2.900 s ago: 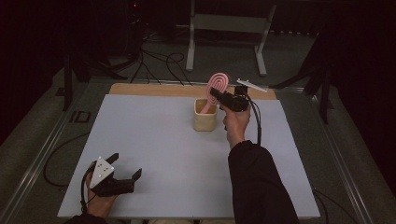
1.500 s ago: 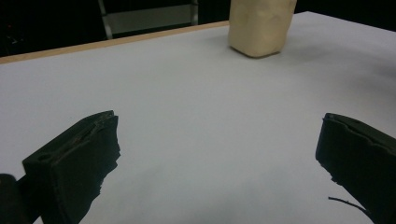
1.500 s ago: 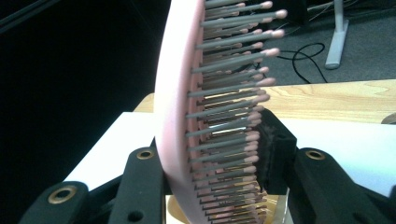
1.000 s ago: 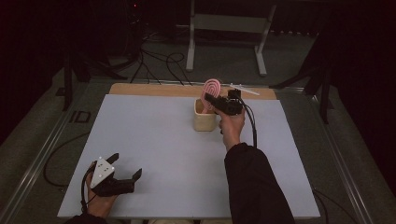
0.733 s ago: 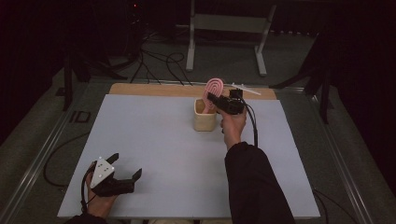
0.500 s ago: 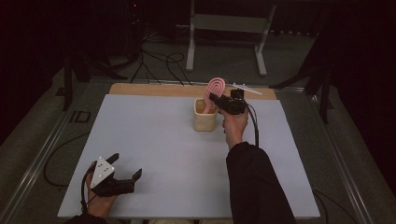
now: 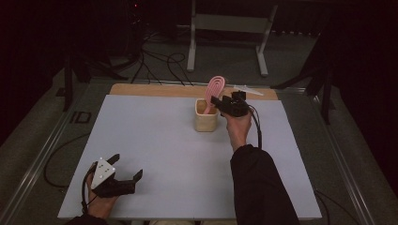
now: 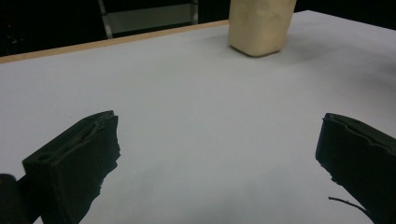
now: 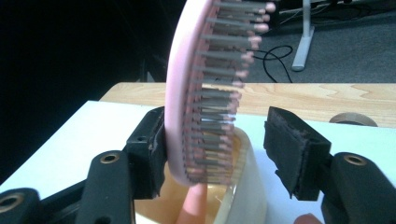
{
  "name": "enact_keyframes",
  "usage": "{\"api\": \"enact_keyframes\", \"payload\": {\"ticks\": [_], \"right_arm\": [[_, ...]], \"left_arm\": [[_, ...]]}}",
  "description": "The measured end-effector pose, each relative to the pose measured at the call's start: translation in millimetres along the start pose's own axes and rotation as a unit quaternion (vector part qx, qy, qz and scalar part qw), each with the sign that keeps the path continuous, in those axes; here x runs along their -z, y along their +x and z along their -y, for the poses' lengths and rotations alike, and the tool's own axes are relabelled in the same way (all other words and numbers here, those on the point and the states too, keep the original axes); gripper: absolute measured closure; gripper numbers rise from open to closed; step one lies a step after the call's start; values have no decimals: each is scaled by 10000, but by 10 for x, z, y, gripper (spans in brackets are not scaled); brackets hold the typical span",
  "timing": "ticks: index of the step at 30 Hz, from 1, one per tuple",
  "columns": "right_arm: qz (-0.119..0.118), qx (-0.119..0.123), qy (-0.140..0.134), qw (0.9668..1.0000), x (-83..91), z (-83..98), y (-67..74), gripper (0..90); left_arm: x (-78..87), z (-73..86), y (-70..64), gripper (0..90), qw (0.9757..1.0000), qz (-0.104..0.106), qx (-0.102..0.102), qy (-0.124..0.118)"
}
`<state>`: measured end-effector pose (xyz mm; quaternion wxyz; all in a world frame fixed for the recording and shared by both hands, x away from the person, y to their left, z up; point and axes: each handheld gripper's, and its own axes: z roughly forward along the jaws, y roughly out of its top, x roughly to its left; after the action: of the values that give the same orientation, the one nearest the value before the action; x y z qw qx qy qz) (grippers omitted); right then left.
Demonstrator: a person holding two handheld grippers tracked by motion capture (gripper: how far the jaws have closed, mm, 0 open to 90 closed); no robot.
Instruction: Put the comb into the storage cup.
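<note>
Hairbrush [image 7: 215, 90] first: we see the pink brush standing handle-down in the cream cup [image 7: 205, 116], its bristled head rising above the rim and leaning toward the far edge of the table [image 7: 141, 136]. In the right gripper view the brush head [image 9: 205, 88] sits between our right gripper's [image 7: 220, 104] jaws, which have just been opening; the left jaw lies against or just beside the brush's back, while the other stands clear of the bristles, so nothing pinches it. We judge the placing itself done, the brush resting on its own in the cup [image 9: 243, 186], and what is left is to draw the right hand back without tipping it. The cup stands near the far edge of the white top, just short of the wooden strip [image 7: 155, 90] there, so room behind it is tight, while the whole near half of the table lies open for a retreat. Our left gripper [image 7: 123, 180] rests by the near left corner, jaws spread wide over bare surface, well apart from the cup [image 8: 259, 25].
</note>
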<state>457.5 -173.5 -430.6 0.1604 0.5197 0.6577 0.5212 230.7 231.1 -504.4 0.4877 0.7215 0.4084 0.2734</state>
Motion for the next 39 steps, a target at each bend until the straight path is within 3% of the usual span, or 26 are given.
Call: {"api": "enact_keyframes", "payload": {"ticks": [10, 14, 17, 20, 24, 25, 26, 27, 28, 29, 36, 39], "right_arm": [[-3, 180, 28, 9998, 149, 102, -56, 286], [-60, 60, 9, 10000, 222, 159, -88, 205], [-132, -91, 153, 9998, 244, 211, -117, 135], [-145, -75, 275, 9995, 265, 268, -136, 105], [-152, 83, 384, 9991, 317, 337, -150, 94], [-39, 331, 431, 9985, 355, 364, -142, 92], [-39, 331, 431, 9985, 355, 364, -142, 92], [61, 631, 484, 9968, 399, 400, -118, 93], [61, 631, 484, 9968, 399, 400, -118, 93], [67, 787, 488, 9957, 447, 442, -100, 93], [119, 1011, 541, 9933, 586, 565, -89, 93], [158, 1217, 516, 9911, 719, 606, -54, 93]], "left_arm": [[-14, -2, -9, 1, 10000, 1, -13, 21], [-23, -2, -16, 1, 10000, 1, -23, 27], [-28, -2, -21, 1, 10000, 0, -23, 43], [-34, -2, -28, 1, 10000, -4, -32, 48], [-34, 1, -23, 1, 10000, 1, -19, 52], [-31, 1, -20, 1, 10000, -5, -24, 51], [-31, 1, -20, 1, 10000, -5, -24, 51], [-32, 2, -17, 1, 10000, -9, -19, 60], [-32, 2, -17, 1, 10000, -9, -19, 60], [-34, 4, -20, 1, 10000, -8, -17, 64], [-35, 4, -26, 1, 10000, -29, -14, 79], [-36, 5, -19, 1, 9999, -59, -5, 100]]}}
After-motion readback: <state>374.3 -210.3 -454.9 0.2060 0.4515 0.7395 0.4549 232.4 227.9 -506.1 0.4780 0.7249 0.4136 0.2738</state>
